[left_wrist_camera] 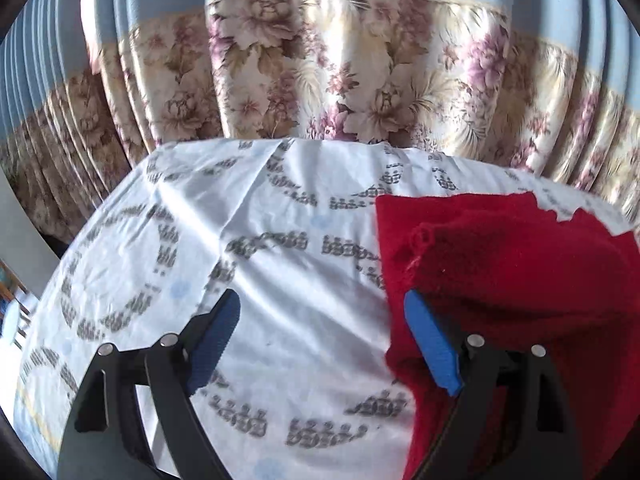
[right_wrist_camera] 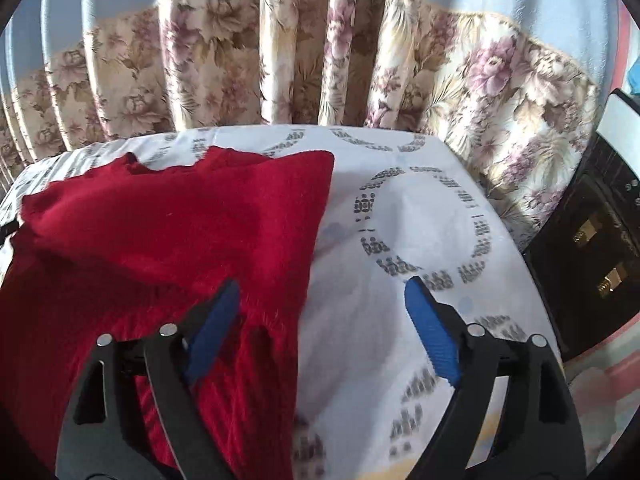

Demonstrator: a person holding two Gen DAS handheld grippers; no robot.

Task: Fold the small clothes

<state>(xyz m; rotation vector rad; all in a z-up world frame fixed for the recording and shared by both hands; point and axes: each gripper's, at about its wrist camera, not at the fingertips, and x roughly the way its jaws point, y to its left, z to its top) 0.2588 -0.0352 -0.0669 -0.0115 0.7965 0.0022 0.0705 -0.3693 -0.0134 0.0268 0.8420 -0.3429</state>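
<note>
A red knitted garment (left_wrist_camera: 504, 280) lies on a table covered with a white patterned cloth (left_wrist_camera: 240, 240). It fills the right side of the left wrist view and the left side of the right wrist view (right_wrist_camera: 168, 240). One flap is folded over, making a raised ridge. My left gripper (left_wrist_camera: 320, 312) is open, its right finger (left_wrist_camera: 430, 344) over the garment's left edge. My right gripper (right_wrist_camera: 320, 308) is open, its left finger (right_wrist_camera: 212, 332) over the garment's right part. Neither holds anything.
A floral and blue curtain (left_wrist_camera: 320, 60) hangs right behind the table's far edge. A dark cabinet (right_wrist_camera: 592, 240) stands to the right of the table. The table's right edge (right_wrist_camera: 520, 256) drops off beside it.
</note>
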